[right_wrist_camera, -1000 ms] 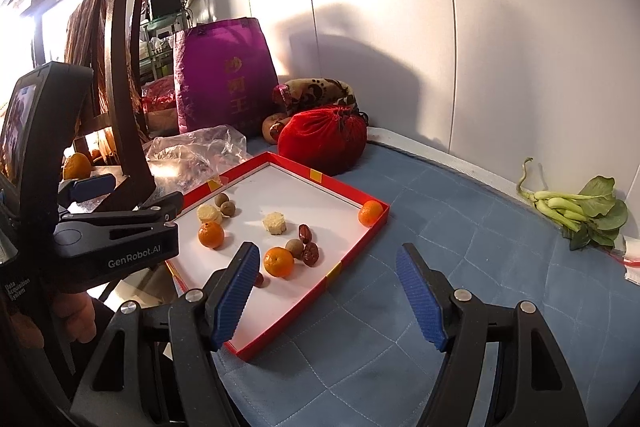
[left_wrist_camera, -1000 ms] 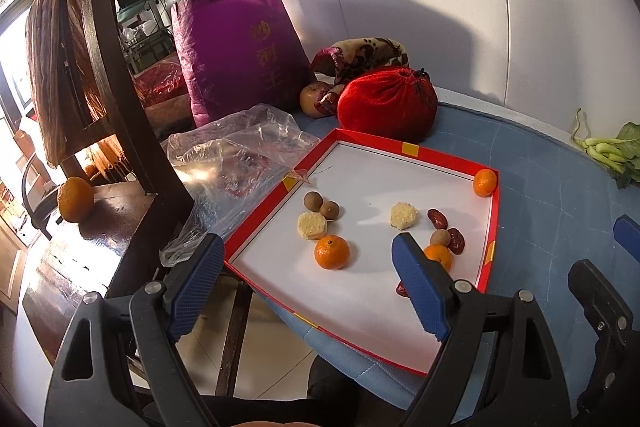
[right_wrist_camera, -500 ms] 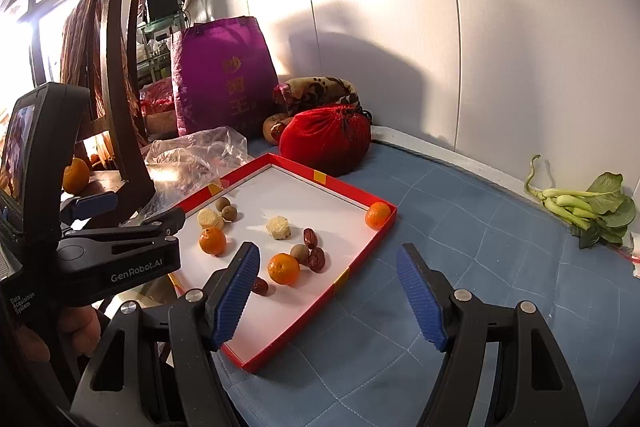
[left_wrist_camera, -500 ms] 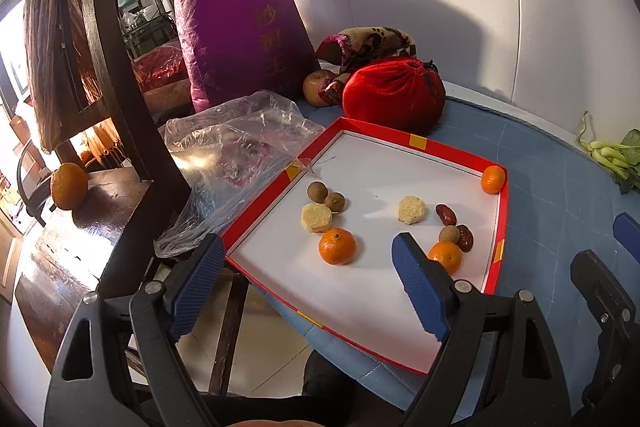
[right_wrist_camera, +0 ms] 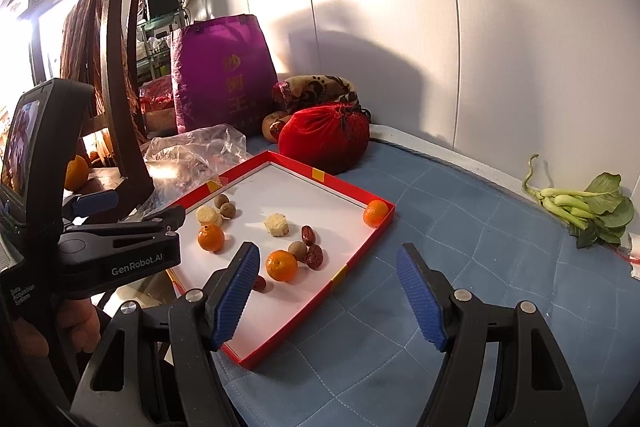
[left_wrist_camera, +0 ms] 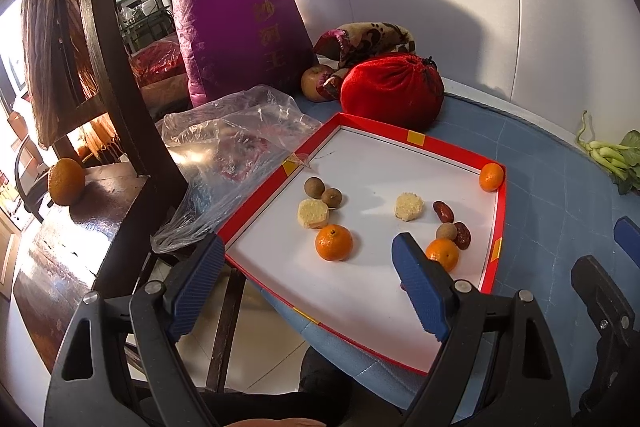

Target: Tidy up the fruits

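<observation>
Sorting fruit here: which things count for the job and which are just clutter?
Job: red tray, mandarins, longans, red dates, yellow cake pieces, both open claws.
Clutter: purple bag, red pouch, plastic bag, greens, chair.

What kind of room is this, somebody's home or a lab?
Most likely a lived-in home, perhaps a dining corner: a wooden chair with cloth draped over it, a purple shopping bag, and leafy greens left on the blue quilted table cover.
</observation>
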Demonstrator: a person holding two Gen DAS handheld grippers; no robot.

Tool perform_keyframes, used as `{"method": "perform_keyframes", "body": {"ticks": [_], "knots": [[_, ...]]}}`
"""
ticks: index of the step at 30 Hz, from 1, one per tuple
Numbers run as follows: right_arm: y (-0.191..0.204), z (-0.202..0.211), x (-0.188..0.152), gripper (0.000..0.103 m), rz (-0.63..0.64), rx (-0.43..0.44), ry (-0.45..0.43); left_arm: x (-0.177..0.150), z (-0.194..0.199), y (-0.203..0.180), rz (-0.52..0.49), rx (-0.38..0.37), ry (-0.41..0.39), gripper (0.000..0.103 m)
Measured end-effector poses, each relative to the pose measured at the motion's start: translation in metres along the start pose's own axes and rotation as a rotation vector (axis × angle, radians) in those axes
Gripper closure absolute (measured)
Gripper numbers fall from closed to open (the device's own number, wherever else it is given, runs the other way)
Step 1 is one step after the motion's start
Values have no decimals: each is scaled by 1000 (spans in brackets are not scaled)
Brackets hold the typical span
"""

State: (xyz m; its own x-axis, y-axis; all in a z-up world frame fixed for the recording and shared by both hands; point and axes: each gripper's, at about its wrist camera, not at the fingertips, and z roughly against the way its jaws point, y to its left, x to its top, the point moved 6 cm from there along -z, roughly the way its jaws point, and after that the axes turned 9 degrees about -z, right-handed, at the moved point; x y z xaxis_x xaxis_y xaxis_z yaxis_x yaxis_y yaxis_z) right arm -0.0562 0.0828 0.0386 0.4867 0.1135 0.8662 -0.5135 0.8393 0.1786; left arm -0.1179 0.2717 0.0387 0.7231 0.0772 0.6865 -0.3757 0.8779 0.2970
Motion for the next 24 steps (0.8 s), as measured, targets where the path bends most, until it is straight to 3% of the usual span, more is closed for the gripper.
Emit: {"method": "perform_keyframes", "body": {"ticks": [24], "knots": [[-1,5,5,31,-7,7,-13,5,5,3,-4,1,-11,17]]}}
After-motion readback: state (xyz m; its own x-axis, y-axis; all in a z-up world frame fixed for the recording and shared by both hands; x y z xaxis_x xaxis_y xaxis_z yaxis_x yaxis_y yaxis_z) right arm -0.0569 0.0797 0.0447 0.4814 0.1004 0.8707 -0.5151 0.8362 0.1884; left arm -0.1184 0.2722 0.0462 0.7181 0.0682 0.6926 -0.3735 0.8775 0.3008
